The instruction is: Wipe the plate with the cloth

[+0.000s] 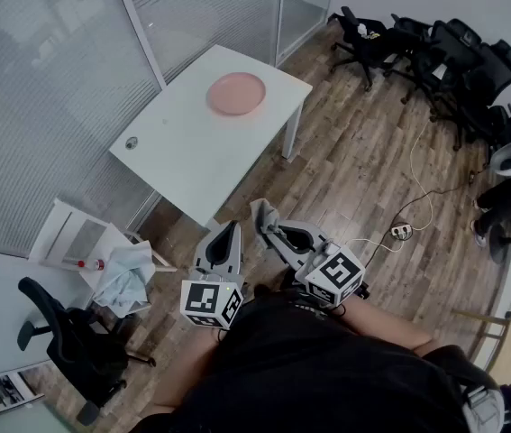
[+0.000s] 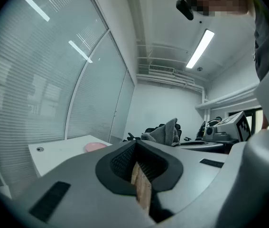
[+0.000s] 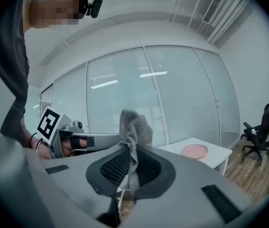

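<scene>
- Pink round plate: shown lying flat near the far end of a white rectangular table, well apart from both grippers.
- Grey knitted cloth: shown clamped between the jaws of the right gripper. A bunched end stands up above the jaws and a narrow strip hangs down between them. The cloth is carried in the air, short of the table.
- Left gripper: its jaws are seen pressed together with nothing gripped. It is held just beside the right gripper, in front of the person's dark-clothed body.
- Markings: black-and-white square markers are borne on the left marker cube and on the right marker cube.
- On the table: a small round metal fitting is set near the table's left corner, apart from the plate.
- Between grippers and table: a stretch of wood-plank floor is seen, with the near corner of the table closest to the jaws.
- Surroundings: a frosted glass partition with horizontal blinds runs behind the table. Several black office chairs are grouped at the far right. A white power strip with a pale cable lies on the floor.
- Lower left: a white folding frame is draped with pale blue fabric, and a single black swivel chair stands beside it.
</scene>
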Demonstrator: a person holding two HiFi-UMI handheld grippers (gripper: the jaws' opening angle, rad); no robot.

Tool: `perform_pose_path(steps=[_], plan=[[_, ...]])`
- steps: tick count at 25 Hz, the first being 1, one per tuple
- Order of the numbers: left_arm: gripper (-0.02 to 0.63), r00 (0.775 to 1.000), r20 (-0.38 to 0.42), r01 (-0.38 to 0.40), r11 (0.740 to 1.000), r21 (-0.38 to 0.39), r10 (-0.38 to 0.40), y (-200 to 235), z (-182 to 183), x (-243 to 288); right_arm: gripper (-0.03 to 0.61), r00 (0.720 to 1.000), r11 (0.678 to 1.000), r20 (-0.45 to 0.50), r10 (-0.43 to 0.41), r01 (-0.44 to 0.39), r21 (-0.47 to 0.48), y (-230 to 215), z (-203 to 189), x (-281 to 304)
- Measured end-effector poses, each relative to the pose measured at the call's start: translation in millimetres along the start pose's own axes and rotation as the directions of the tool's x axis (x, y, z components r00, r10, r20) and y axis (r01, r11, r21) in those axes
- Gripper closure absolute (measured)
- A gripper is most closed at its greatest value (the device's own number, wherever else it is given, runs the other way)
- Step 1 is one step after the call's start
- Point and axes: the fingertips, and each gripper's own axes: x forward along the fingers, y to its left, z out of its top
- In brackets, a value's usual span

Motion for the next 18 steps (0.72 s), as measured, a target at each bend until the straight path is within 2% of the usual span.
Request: perform_pose_path(steps=[9,18], plan=[[0.597,1.0,0.001,0.001,1.0,-0.003,-0.001,-6,0,15,0.543,1.0,1.0,-0.008,-0.003,0.003,-0.007,-15,-1,-6],[0.597,1.0,-0.007,-0.01,1.0,-0.003,0.01,-15,-3,48,0.541,1.0,1.0,-0.006,-0.021,0.021,0.007,-53,1,-14]])
